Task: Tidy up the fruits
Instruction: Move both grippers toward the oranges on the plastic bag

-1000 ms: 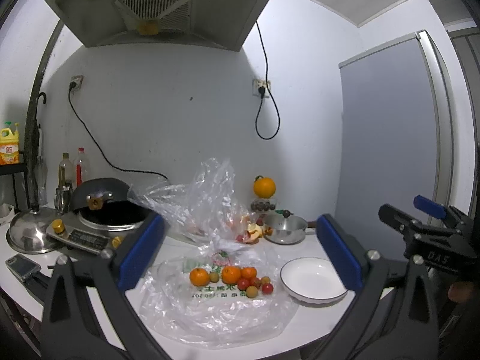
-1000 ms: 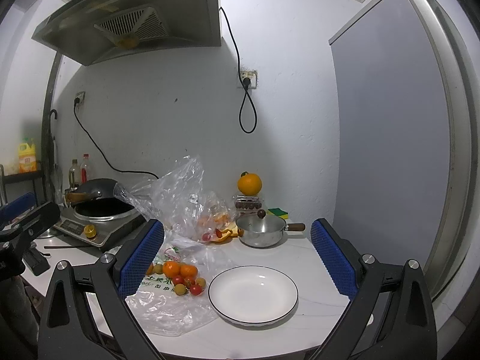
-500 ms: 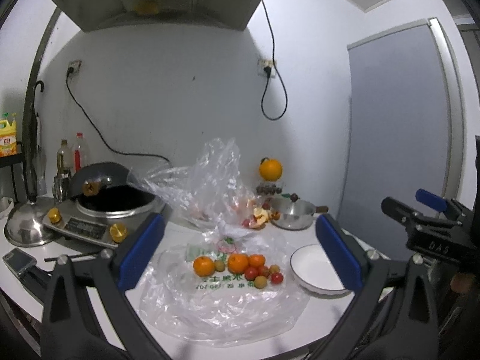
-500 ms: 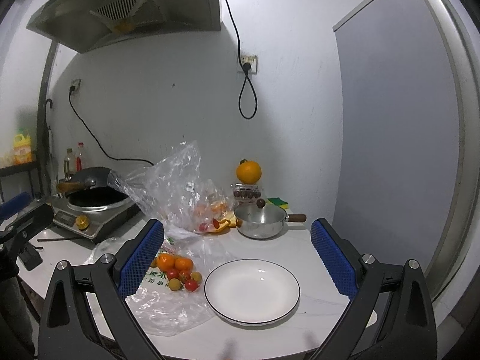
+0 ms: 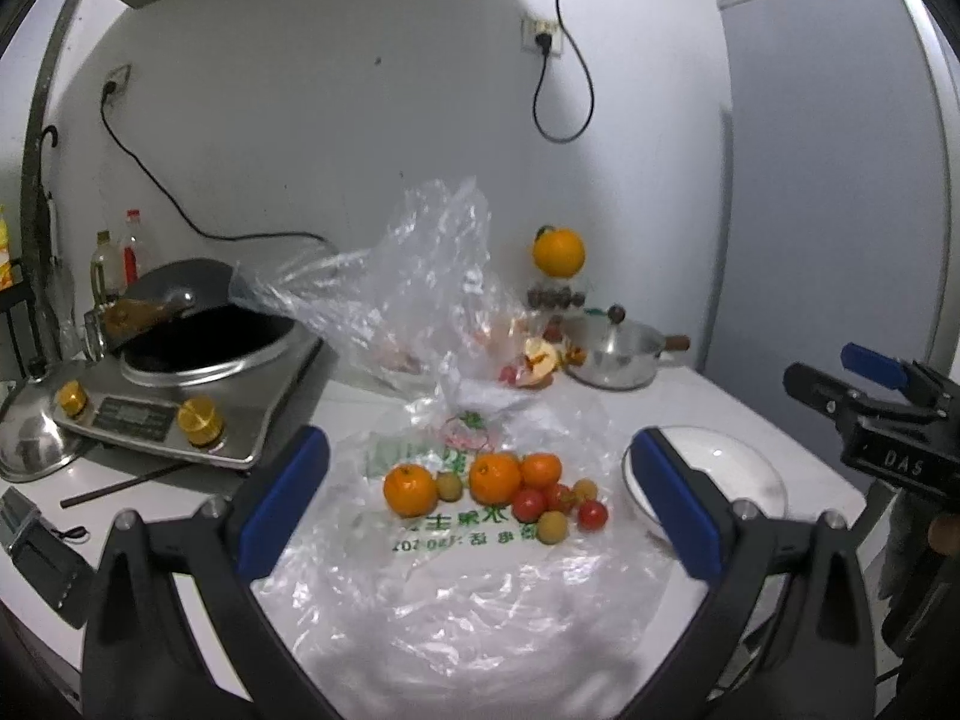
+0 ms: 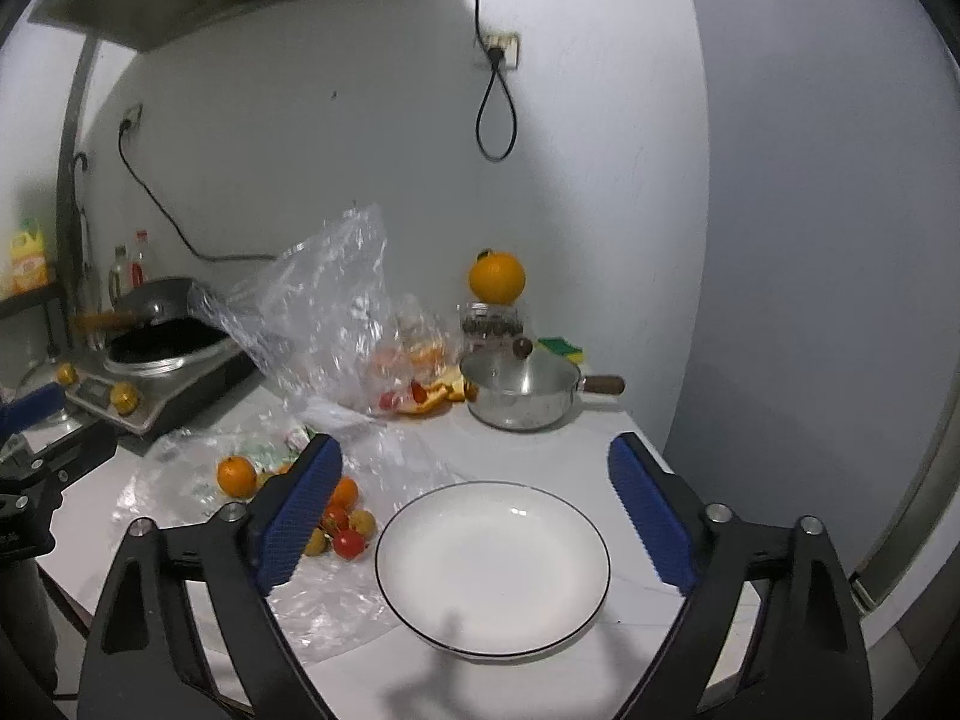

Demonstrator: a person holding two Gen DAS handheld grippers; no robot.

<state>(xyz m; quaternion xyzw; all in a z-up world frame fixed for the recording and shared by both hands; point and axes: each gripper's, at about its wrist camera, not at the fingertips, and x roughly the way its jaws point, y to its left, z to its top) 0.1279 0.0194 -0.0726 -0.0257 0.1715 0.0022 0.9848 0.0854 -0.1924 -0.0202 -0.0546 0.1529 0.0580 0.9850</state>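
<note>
**Fruit waits on the bag, plate bare**

Left wrist: our left tongs (image 5: 480,504) hang spread, empty, over oranges (image 5: 410,489) and tomatoes (image 5: 528,504) heaped on the plastic bag (image 5: 456,588); we should pinch one fruit, clear of plastic.

Right wrist: our right tongs (image 6: 474,516), closing on nothing, frame the plate (image 6: 492,564) on the surface (image 6: 600,432).

left gripper (image 5: 480,504): jaws wide, empty | right gripper (image 6: 474,516): closing, seemingly empty

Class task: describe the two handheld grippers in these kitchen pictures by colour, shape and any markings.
Both the left gripper and the right gripper have black, angular finger arms with silver bolt heads. Each finger ends in a long blue pad with a ribbed face. Seen from the left wrist view, the right gripper's black body carries white lettering, "DAS".
</note>
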